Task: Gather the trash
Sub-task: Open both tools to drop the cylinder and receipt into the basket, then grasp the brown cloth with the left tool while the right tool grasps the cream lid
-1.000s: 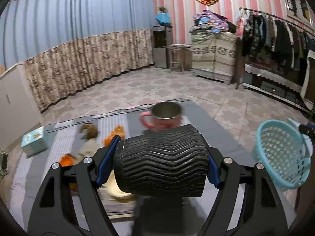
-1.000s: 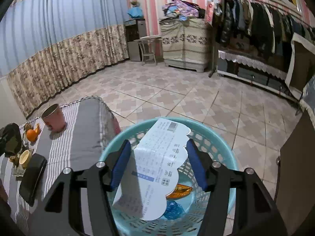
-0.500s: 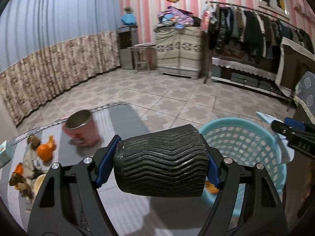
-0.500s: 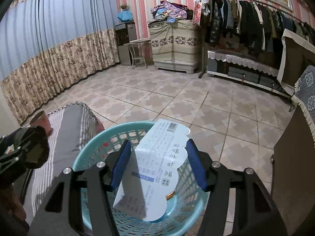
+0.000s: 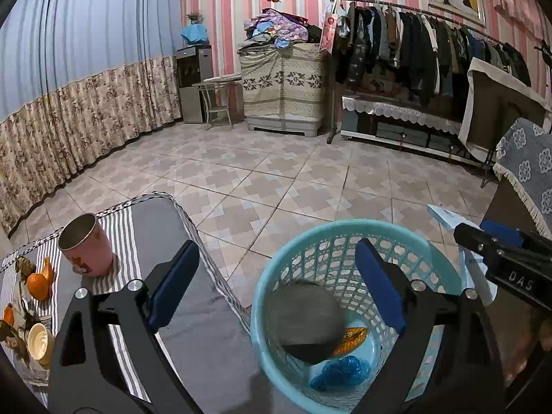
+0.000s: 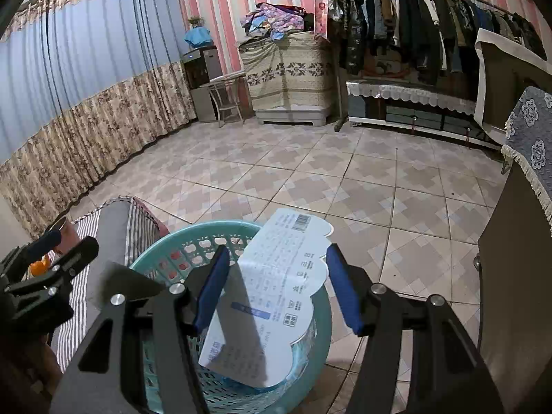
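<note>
A turquoise plastic basket [image 5: 345,230] stands on the floor beside the table. My left gripper [image 5: 274,252] hangs above it with its jaws opening wide. A black ribbed cup [image 5: 305,321], blurred, is inside the basket below them, free of both pads. An orange wrapper [image 5: 352,339] and blue crumpled trash [image 5: 339,371] lie on the basket's bottom. My right gripper [image 6: 277,255] is over the same basket [image 6: 193,238], shut on a white printed paper card [image 6: 276,286] that stands slanted between its blue pads. The left gripper [image 6: 69,252] shows at the left of the right wrist view.
A table with a grey striped cloth [image 5: 193,310] is left of the basket, bearing a pink mug [image 5: 86,245], oranges [image 5: 38,281] and a small cream cup [image 5: 39,339]. A dark cabinet [image 6: 517,276] stands on the right. Tiled floor lies beyond, with a clothes rack [image 5: 431,45] at the back.
My left gripper swung right from over the table to over the basket, spread its jaws and let go of the black cup, which dropped in. My right gripper drifted slightly, still holding the card.
</note>
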{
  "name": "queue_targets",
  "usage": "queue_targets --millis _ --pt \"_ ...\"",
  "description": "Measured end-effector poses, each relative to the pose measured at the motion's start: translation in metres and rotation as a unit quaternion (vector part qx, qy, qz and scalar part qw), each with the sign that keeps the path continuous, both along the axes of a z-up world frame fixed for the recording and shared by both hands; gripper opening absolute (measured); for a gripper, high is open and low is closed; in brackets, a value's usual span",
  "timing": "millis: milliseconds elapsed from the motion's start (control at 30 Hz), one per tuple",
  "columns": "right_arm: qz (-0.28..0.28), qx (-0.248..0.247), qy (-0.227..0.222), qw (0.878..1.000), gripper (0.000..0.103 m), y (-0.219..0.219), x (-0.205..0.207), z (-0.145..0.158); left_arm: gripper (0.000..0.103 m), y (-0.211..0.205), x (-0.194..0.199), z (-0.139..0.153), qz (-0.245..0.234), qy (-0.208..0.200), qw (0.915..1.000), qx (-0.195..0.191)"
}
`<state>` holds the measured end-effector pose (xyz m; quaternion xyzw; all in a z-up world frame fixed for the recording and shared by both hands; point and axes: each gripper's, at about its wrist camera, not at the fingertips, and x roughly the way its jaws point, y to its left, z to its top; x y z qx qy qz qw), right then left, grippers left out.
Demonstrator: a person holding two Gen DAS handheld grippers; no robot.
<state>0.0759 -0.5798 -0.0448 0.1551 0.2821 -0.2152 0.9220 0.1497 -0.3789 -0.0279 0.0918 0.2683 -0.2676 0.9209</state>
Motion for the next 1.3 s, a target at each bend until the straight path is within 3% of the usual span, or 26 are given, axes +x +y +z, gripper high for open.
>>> queue_targets --millis 400,433,467,533,867,1000,1300 --pt "0.038 -0.007 0.021 0.999 0.059 0.032 0.028 -0.012 0.097 0.061 0.004 0.014 0.068 -0.033 0.9971 0.009" --pt "0.040 -0.005 0.021 0.999 0.064 0.034 0.029 -0.012 0.097 0.066 0.005 0.016 0.072 -0.034 0.9968 0.008" --pt "0.039 -0.003 0.019 0.999 0.075 0.036 0.030 -0.012 0.097 0.075 0.006 0.017 0.078 -0.034 0.9964 0.005" --pt "0.034 -0.008 0.015 0.999 0.083 0.040 0.029 -0.011 0.097 0.093 0.008 0.020 0.091 -0.034 0.9952 0.002" --pt "0.037 -0.058 0.023 0.997 0.083 0.070 0.035 -0.006 0.097 0.184 0.022 0.025 0.155 -0.038 0.9871 0.007" --pt "0.048 -0.084 0.018 0.995 0.083 0.093 0.040 -0.004 0.097 0.234 0.031 0.019 0.197 -0.035 0.9797 0.017" --pt "0.084 -0.074 0.003 0.994 0.086 0.139 0.049 0.000 0.097 0.319 0.051 -0.015 0.254 -0.007 0.9665 0.038"
